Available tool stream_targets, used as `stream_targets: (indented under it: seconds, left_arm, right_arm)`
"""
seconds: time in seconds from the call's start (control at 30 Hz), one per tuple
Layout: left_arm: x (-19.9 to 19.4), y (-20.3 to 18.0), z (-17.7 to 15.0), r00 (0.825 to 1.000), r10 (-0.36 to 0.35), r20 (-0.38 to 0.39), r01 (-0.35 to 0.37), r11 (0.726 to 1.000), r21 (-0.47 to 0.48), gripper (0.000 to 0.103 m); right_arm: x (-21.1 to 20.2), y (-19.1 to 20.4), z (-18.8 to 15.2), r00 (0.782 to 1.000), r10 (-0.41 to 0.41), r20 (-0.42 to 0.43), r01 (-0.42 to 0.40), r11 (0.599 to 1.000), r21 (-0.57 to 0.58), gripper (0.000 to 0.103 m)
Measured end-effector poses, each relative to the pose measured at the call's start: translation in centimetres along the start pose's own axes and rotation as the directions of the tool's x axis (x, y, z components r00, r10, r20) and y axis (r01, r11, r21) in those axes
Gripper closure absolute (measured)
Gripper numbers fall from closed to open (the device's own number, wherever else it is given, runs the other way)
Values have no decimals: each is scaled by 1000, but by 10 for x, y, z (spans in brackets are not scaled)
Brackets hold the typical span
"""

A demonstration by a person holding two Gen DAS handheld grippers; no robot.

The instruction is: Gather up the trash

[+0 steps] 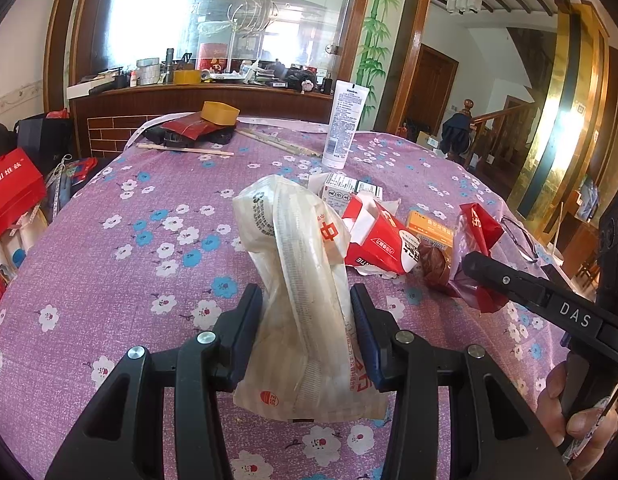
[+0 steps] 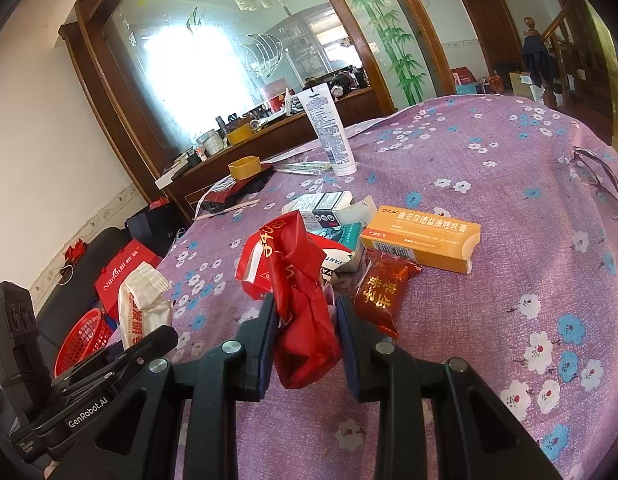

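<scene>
My left gripper (image 1: 305, 294) is shut on a crumpled white plastic bag (image 1: 293, 240) with red print, which stands up between its pads above the purple flowered tablecloth (image 1: 129, 240). My right gripper (image 2: 306, 302) is shut on a crumpled red wrapper (image 2: 305, 320). That wrapper (image 1: 479, 224) also shows at the right of the left wrist view. Just beyond lie a torn red carton (image 1: 383, 240), a dark red snack wrapper (image 2: 383, 292), an orange medicine box (image 2: 423, 238) and small white boxes (image 2: 325, 208). The white bag (image 2: 143, 304) shows at lower left in the right wrist view.
A white lotion tube (image 2: 329, 132) stands at the far side, near a yellow tape roll (image 2: 245, 168) and chopsticks (image 1: 189, 149). Eyeglasses (image 2: 597, 180) lie at the table's right edge. A red basket (image 2: 83, 340) and red gift bags (image 1: 13, 196) sit beside the table's left.
</scene>
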State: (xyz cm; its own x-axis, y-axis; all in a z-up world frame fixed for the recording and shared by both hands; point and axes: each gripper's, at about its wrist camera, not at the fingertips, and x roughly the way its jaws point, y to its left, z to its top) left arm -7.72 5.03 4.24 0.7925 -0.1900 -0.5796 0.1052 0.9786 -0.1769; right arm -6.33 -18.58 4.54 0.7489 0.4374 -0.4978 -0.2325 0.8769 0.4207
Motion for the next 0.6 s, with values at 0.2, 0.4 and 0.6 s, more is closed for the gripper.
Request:
stream_targets:
  seconds: [0.2,0.4,0.6]
  left_arm:
    - [0,0,0,1000,0,0,0,1000,0,60]
    - [-1,0,0,1000,1,0,-1,1000,1,60]
    - [0,4,-1,1000,7,2,-7,1000,-6,60]
  right_arm:
    - [0,0,0,1000,5,1,-5,1000,0,72]
    - [0,0,0,1000,5,2,-5,1000,0,72]
    - [1,1,0,1000,-11,-3,11,1000,-2,72]
